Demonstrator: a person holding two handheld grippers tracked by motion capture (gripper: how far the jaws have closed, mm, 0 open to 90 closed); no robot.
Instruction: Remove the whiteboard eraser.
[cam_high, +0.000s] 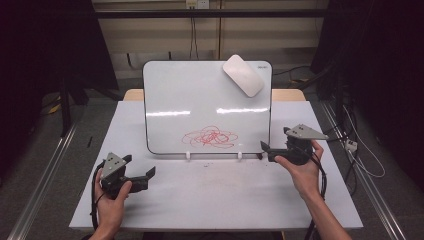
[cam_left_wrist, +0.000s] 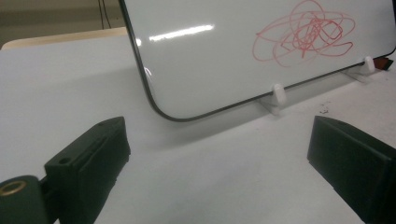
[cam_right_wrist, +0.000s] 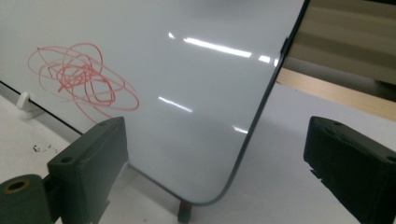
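A whiteboard (cam_high: 200, 100) stands propped near-upright at the middle of the table (cam_high: 220, 200), leaning back on two small white clip feet (cam_high: 188, 156), with a red scribble (cam_high: 211, 137) low on its face and a white oval eraser (cam_high: 243, 75) stuck at its far right corner. The right gripper (cam_high: 272, 148) hovers just beside the board's near right corner with its jaws wide apart and nothing between them; in the right gripper view that rounded corner (cam_right_wrist: 205, 198) sits between the open jaws, and something small and dark (cam_right_wrist: 184, 212) lies at its foot. The left gripper (cam_high: 145, 176) rests lower, near the board's near left corner but apart from it, its jaws also spread wide and empty. The board looks thin, stiff and light, with a glossy face that would be slippery under the pads, and perched on such small feet it would likely tip or slide if pushed on the face. The dark rim at the side edges seems the safest place to pinch it. The eraser looks smooth and rounded, best gripped across its narrow width.
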